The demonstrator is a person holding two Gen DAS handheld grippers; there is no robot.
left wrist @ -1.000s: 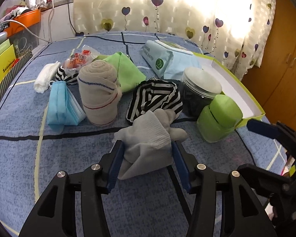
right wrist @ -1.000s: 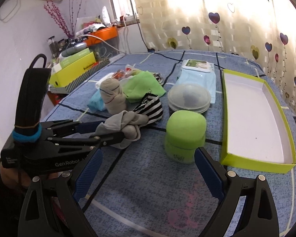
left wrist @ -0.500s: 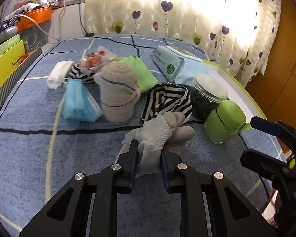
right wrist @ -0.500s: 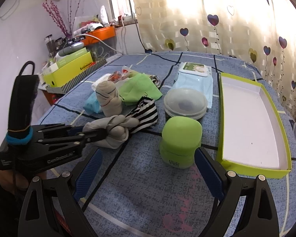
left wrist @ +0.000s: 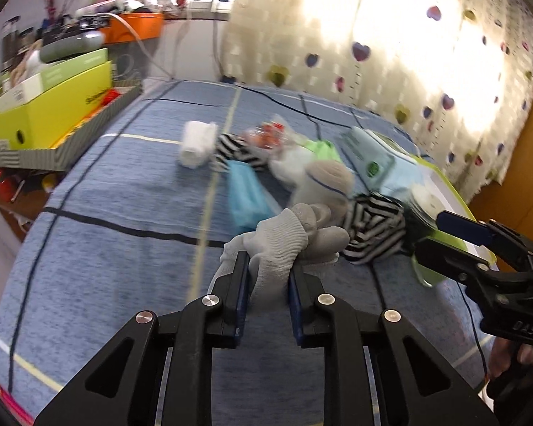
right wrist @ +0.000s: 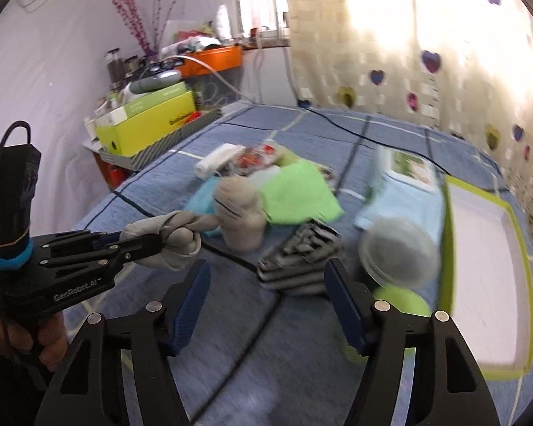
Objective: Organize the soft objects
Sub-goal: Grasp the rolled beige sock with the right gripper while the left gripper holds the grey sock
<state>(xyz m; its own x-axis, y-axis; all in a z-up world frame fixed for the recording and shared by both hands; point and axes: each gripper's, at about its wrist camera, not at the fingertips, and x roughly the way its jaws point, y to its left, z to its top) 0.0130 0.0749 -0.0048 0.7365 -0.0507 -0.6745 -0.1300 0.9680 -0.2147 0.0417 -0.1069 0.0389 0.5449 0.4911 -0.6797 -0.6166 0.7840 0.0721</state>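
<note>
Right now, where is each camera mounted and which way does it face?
Left wrist: on the left gripper, angled down over the blue bedspread toward the curtain; it grips the grey glove; right gripper at right edge.
Right wrist: on the right gripper, same heading; left gripper and hand at left.
Shared: glove, striped cloth.

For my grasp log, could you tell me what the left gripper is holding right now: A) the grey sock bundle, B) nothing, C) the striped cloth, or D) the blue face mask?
A: the left gripper has its pads pinching the grey sock bundle, also seen from the right wrist view.
</note>
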